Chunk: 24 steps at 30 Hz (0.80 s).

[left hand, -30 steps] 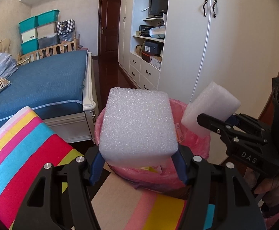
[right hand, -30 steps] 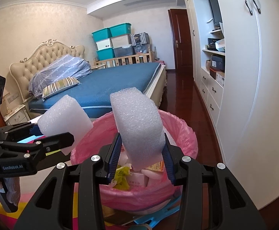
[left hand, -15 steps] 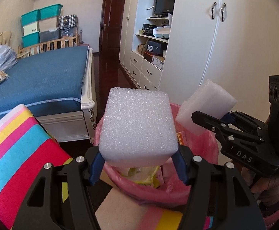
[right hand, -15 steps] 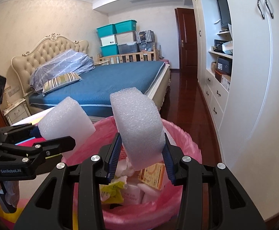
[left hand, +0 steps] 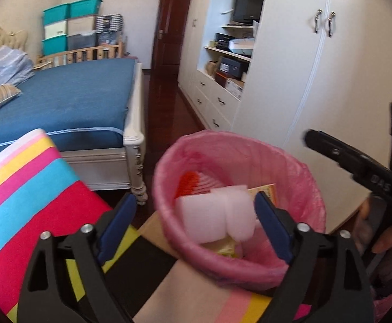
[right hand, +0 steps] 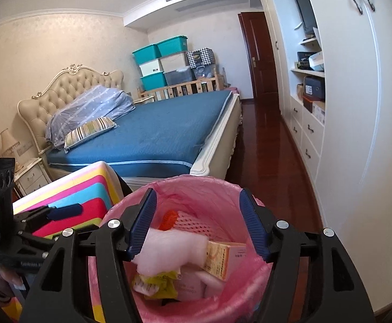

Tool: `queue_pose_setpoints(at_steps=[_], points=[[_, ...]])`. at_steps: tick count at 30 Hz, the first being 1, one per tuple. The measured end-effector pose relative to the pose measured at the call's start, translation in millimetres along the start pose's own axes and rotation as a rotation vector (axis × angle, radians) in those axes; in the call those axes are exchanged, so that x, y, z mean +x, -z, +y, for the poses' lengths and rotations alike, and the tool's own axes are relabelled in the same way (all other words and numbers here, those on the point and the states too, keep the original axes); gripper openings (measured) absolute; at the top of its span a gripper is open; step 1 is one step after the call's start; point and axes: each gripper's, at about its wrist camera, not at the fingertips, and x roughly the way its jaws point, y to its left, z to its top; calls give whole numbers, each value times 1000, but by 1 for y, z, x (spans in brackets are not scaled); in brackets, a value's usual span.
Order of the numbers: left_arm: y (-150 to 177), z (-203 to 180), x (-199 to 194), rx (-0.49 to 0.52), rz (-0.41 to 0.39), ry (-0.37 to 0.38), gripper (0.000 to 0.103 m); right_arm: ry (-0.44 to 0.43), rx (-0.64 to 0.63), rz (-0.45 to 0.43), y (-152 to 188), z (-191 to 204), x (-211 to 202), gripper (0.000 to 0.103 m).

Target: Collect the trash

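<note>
- While both grippers hang over the bin [left hand: 249, 266], the left gripper [left hand: 196, 222] has just opened wide and grips nothing.
- Right gripper [right hand: 197, 224] has just opened too, with nothing pressed between its pads.
- Two foam blocks [left hand: 214, 219] lie inside the pink-lined bin, on a yellow box [right hand: 224, 259] and wrappers.

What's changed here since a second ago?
Both grippers have just been opening and let go of their foam: the left gripper and right gripper now stand open with nothing between the pads. The foam blocks lie in the pink-lined bin. The bin and the trash already in it stayed put.
</note>
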Motion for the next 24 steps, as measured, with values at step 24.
queue_pose_setpoints(at_steps=[24], points=[[26,4,-161,-111,-204,-189,98,213,6,-34,9,53,-124,84]])
